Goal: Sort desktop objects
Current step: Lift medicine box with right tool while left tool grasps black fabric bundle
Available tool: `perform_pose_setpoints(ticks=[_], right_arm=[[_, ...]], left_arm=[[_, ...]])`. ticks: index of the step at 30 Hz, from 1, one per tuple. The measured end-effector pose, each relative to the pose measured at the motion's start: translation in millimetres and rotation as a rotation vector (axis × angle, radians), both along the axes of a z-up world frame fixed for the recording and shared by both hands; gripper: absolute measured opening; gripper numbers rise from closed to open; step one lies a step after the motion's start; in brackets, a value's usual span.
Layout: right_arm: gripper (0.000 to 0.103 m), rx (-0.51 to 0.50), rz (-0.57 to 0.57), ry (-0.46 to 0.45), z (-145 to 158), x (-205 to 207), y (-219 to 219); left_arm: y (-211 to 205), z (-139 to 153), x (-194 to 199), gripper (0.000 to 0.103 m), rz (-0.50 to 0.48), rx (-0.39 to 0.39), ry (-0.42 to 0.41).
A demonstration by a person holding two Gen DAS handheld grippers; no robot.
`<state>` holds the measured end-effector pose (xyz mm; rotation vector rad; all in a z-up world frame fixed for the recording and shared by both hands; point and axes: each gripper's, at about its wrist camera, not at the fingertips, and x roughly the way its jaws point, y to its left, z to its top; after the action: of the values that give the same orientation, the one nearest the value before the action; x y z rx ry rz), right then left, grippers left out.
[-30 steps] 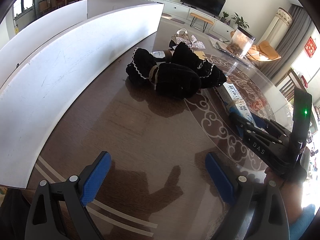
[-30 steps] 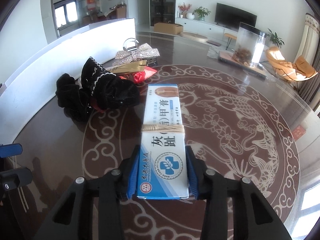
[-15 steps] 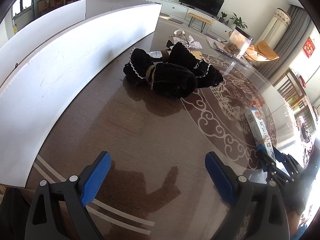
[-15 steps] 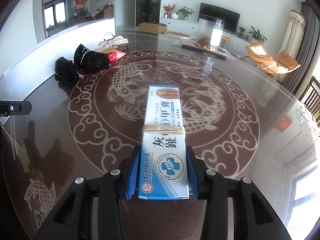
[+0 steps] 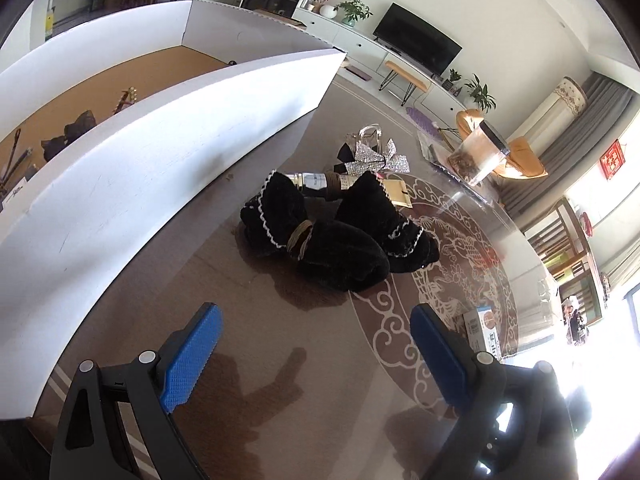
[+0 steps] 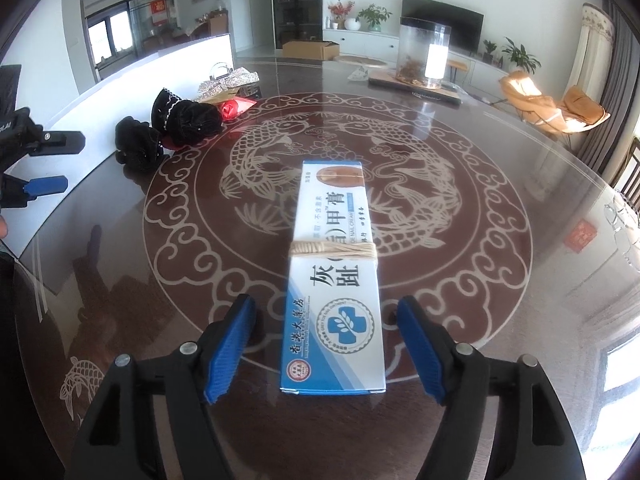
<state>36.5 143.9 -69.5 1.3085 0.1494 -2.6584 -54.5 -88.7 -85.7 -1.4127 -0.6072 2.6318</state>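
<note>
Ointment box (image 6: 334, 284) lies flat on the table (image 6: 480, 240) between the spread, non-touching fingers of the right claw (image 6: 324, 350).

Bare glass tabletop (image 5: 304, 344) lies open ahead of the left gripper (image 5: 316, 356), black velvet pouches (image 5: 332, 240) blocking farther on, tall white cardboard wall (image 5: 160, 168) hemming its left.

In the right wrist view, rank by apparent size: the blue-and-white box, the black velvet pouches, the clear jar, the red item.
1. Blue-and-white box, largest, though it lies nearest the camera.
2. Black velvet pouches and clear jar look alike; the jar is farther off, so unranked.
3. Red item, smallest, partly hidden.
</note>
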Motion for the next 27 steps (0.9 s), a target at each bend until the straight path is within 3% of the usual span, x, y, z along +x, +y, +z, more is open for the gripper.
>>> perform_pose_setpoints(ticks=[5, 8, 11, 12, 13, 15, 16, 19, 21, 24, 25, 27], right_arm=[[0.074, -0.005, 0.01, -0.001, -0.2, -0.1, -0.6], [0.074, -0.005, 0.009, -0.001, 0.0, 0.0, -0.6], [0.074, -0.007, 0.01, -0.002, 0.0, -0.2, -0.4], [0.074, -0.008, 0.01, -0.002, 0.0, -0.3, -0.3], [0.074, -0.007, 0.01, -0.002, -0.3, -0.4, -0.3], [0.074, -0.007, 0.01, -0.002, -0.8, -0.5, -0.3], [0.074, -0.007, 0.01, -0.001, -0.4, -0.4, -0.4], [0.074, -0.008, 0.01, -0.002, -0.7, -0.5, -0.4], [0.074, -0.008, 0.01, -0.002, -0.8, -0.5, -0.1], [0.074, -0.008, 0.01, -0.002, -0.8, -0.5, -0.1], [0.074, -0.008, 0.01, -0.002, -0.7, -0.5, -0.1], [0.074, -0.008, 0.01, -0.002, -0.9, -0.5, -0.2]], left_arm=[[7.5, -7.2, -46.7, 0.096, 0.148, -0.057, -0.011], [7.8, -33.5, -62.6, 0.096, 0.211, -0.116, -0.115], [16.6, -33.6, -58.4, 0.094, 0.135, -0.224, -0.063], [19.3, -33.7, -55.6, 0.074, 0.06, -0.222, -0.045], [21.5, -34.4, -52.1, 0.061, -0.019, -0.22, -0.042], [25.8, -32.5, -40.6, 0.041, -0.148, -0.253, -0.03], [26.7, -31.1, -34.0, 0.038, -0.208, -0.237, -0.038], [35.0, -28.9, -17.2, 0.038, -0.424, -0.094, -0.108], [49.8, -28.2, -2.8, 0.041, -0.508, -0.179, -0.121], [61.7, -28.4, 2.6, 0.071, -0.485, -0.298, -0.095], [61.9, -28.4, 2.3, 0.076, -0.466, -0.3, -0.093], [61.6, -29.5, -0.7, 0.076, -0.444, -0.261, -0.103]])
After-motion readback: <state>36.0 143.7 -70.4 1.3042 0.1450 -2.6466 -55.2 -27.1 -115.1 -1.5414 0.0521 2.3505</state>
